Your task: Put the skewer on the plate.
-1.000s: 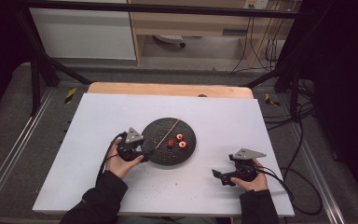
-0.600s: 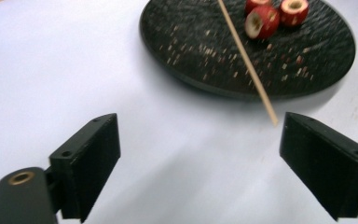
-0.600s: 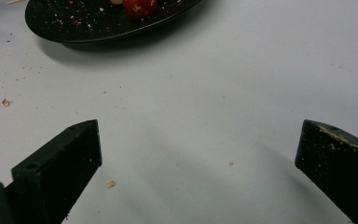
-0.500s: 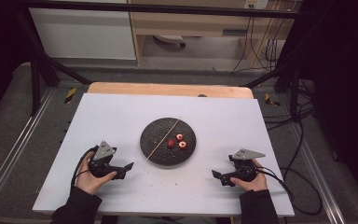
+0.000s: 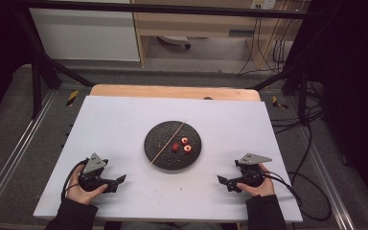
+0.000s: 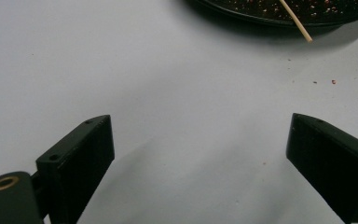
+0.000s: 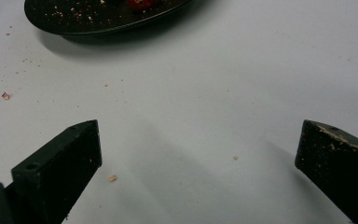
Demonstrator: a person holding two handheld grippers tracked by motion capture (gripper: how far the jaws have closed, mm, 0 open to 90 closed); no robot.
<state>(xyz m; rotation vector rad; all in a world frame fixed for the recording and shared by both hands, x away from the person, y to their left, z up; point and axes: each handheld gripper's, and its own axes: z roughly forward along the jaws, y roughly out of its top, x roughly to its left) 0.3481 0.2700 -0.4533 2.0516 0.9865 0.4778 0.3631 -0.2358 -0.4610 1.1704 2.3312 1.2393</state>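
Observation:
A black round plate [image 5: 160,143] sits in the middle of the white table, with three small red pieces [image 5: 182,144] on it. A thin wooden skewer [image 5: 167,143] lies across the plate, its tip [image 6: 303,32] jutting over the rim. My left gripper [image 5: 117,182] rests near the front left of the table, open and empty, well left of the plate [image 6: 242,11]. At the front right, my right gripper [image 5: 223,181] is open too, nothing between its jaws; the plate [image 7: 93,23] lies ahead of it.
The white board [image 5: 115,120] covers a wooden table [image 5: 172,91]. Small crumbs [image 7: 4,95] are scattered on the board near the plate. Cables [image 5: 306,191] trail off the right edge. Metal frame rails run along both sides.
My left gripper has drawn back from the plate's left rim to the front left of the table and come to rest there. The right gripper has not moved.

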